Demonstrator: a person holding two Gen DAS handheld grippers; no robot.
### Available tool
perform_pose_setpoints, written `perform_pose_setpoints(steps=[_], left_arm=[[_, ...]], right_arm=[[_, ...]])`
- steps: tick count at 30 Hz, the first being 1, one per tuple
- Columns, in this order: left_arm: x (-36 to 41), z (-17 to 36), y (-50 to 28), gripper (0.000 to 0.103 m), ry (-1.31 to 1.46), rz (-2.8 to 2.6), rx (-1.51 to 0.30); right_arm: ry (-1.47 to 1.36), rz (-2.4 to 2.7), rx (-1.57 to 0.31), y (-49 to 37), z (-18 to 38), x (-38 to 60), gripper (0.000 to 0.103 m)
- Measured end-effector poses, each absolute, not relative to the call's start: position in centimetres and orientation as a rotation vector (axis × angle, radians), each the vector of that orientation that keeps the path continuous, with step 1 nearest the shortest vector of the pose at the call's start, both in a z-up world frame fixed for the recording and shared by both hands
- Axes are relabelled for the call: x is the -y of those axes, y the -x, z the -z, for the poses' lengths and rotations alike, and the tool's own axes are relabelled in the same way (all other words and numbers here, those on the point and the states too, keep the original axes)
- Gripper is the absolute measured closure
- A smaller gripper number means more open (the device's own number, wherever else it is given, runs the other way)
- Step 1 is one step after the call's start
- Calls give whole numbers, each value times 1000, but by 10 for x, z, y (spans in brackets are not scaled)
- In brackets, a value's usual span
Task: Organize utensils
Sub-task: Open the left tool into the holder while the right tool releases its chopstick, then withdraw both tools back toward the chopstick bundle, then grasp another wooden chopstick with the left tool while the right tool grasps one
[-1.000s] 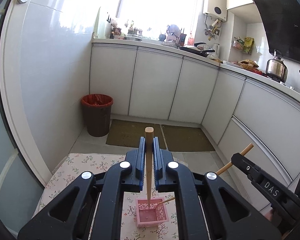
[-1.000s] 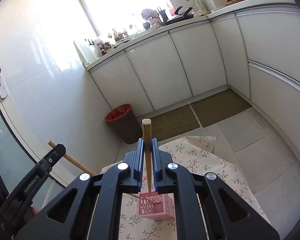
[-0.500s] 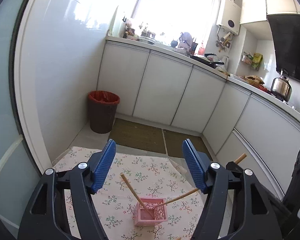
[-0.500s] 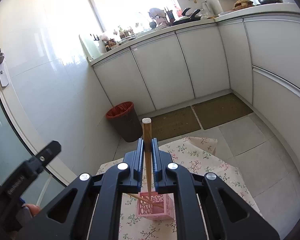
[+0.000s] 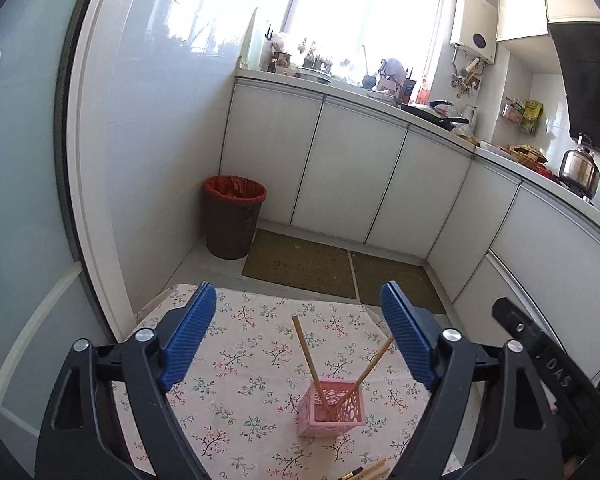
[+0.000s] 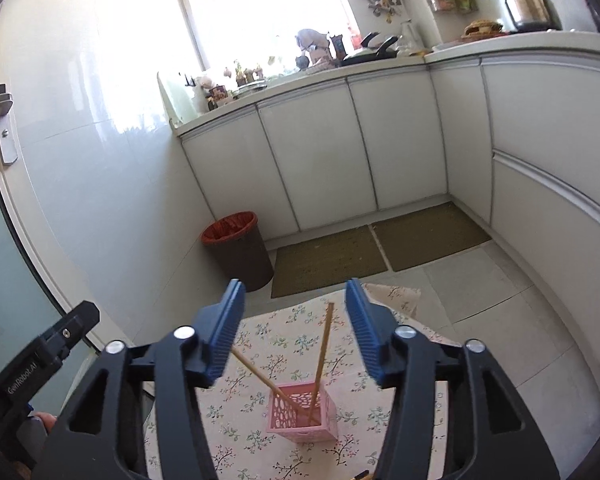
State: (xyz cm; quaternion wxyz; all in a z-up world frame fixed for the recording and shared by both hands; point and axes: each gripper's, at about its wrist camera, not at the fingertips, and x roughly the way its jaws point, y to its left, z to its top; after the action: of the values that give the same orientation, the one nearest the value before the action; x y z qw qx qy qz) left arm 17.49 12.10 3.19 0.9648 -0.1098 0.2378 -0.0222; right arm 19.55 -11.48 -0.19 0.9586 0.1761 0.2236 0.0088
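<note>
A pink perforated basket (image 5: 332,408) (image 6: 304,416) stands on the flowered tablecloth (image 5: 260,360). Two wooden chopsticks lean in it, one to the left (image 5: 308,360) (image 6: 256,372) and one to the right (image 5: 370,368) (image 6: 324,352). My left gripper (image 5: 298,294) hovers behind and above the basket, its jaws opening with nothing between the blue pads (image 5: 188,336). My right gripper (image 6: 295,288) is likewise opening; the upright chopstick shows in the gap but touches neither pad. More chopstick ends (image 5: 368,472) lie at the near edge.
A brown bin with a red liner (image 5: 234,216) stands on the floor by the wall, beyond the table's far edge. Two floor mats (image 5: 300,264) lie before white cabinets (image 5: 356,172). The other gripper's black finger (image 5: 548,364) (image 6: 40,360) shows at each view's side.
Both grippers were shut on upright chopsticks. The left one opened first, then the right; both chopsticks now lean loose in the basket, and both grippers have drawn back.
</note>
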Motion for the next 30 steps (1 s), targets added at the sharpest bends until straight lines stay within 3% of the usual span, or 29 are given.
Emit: perform_pose_setpoints(steps=[2,4,11,24,26,28,30], left_arm=[[-116,-27,-169,7,194,53,-495],[-106,-19,-166,7,146,79,-537],[-70,25,-153,7,-29,172,-702],[57,140,-167,8,-398,528,-1098],[74,157,-176,20,-449,537,-1144],[86,175,-189,45,-448,554,-1235],[94,191,-203,51,-444,547,-1294]], right_arm=[[-366,21,-441,-181,4,124,12],[-381,52,-453,-168,14,135,7],[-475,129,-761,-147,96,183,7],[-978,232,-1244,-97,229,256,7],[-990,236,-1251,-93,233,261,7],[-969,254,-1250,-91,236,266,7],[-978,263,-1262,-93,243,270,7]])
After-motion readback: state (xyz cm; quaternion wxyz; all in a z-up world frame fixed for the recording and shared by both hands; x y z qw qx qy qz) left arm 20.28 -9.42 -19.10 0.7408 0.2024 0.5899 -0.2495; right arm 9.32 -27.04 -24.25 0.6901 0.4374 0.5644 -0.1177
